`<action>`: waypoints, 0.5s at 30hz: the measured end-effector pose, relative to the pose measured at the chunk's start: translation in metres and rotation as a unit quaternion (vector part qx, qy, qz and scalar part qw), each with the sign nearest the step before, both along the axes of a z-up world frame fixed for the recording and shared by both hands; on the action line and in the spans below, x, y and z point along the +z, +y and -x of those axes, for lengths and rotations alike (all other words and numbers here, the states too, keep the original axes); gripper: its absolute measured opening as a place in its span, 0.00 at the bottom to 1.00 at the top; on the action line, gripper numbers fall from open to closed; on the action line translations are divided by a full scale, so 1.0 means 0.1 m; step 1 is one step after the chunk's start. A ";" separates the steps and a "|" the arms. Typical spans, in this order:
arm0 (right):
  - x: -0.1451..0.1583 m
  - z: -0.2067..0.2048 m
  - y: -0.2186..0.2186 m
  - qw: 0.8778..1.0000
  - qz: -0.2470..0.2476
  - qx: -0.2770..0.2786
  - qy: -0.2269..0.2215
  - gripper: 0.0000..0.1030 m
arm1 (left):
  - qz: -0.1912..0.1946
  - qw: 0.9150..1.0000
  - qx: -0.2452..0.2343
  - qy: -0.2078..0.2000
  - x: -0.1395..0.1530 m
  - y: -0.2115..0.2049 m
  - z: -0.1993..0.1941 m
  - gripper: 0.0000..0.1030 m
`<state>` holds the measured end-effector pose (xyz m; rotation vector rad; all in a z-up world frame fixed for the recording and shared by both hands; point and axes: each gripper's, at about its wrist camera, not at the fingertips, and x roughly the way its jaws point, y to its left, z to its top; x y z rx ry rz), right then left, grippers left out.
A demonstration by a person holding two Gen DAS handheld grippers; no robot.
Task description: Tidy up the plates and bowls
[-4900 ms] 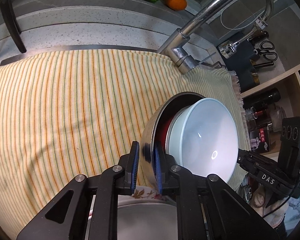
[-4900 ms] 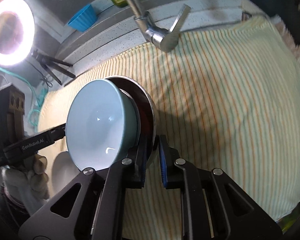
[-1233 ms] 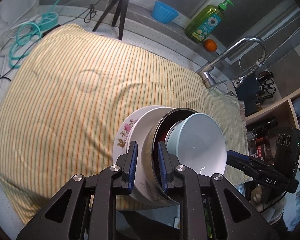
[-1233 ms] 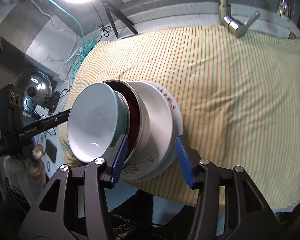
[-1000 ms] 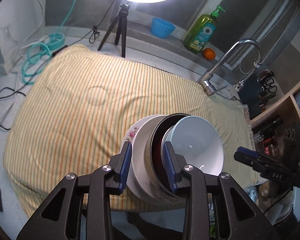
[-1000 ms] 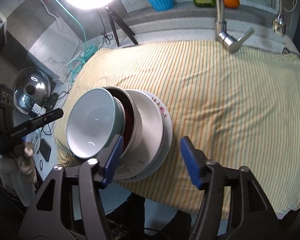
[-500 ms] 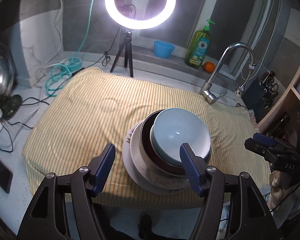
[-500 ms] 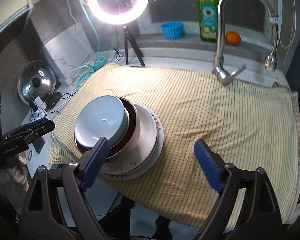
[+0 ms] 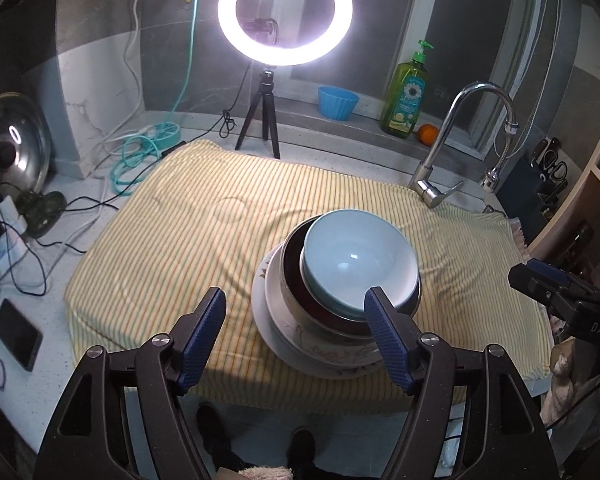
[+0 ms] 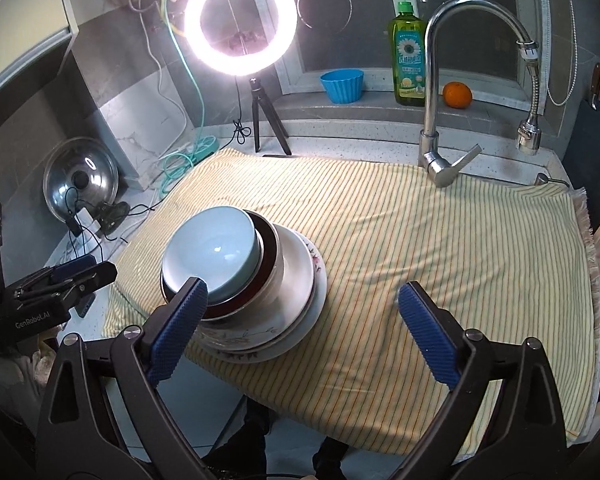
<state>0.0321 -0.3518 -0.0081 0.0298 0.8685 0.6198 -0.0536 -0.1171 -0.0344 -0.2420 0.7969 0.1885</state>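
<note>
Left claw [image 9: 294, 332] hangs w/ fingers spread wide, nothing in it, above the front edge of the striped cloth [image 9: 172, 248]. The stack sits on the cloth near that edge: pale blue bowl [image 9: 358, 264] on top, in a dark red bowl [image 10: 266, 256], on 2 floral plates [image 10: 300, 280]. Right claw [image 10: 302, 320] also spread, empty, just beside the stack.

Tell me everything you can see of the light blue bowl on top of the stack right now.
The light blue bowl is round, glossy and ceramic-looking, pale blue inside and out, upright and empty, with lamp glints on its inner wall. It sits nested in a dark red-lined metal bowl, topping a stack of white plates near the front edge of the striped cloth. It sits off-centre on the stack. Neither gripper touches it; both are open and clear of it.
</note>
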 end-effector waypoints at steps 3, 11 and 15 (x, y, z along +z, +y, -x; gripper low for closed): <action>0.01 0.01 0.01 1.000 0.000 -0.002 -0.005 0.95 | -0.004 1.000 0.005 -0.002 0.01 0.00 0.01 0.70; 0.03 0.02 0.00 1.000 -0.002 -0.002 -0.009 0.95 | -0.010 1.000 0.009 -0.003 0.03 -0.01 0.03 0.70; 0.04 0.02 -0.02 1.000 -0.001 -0.005 -0.012 0.95 | -0.010 1.000 0.006 -0.007 0.06 -0.01 0.03 0.70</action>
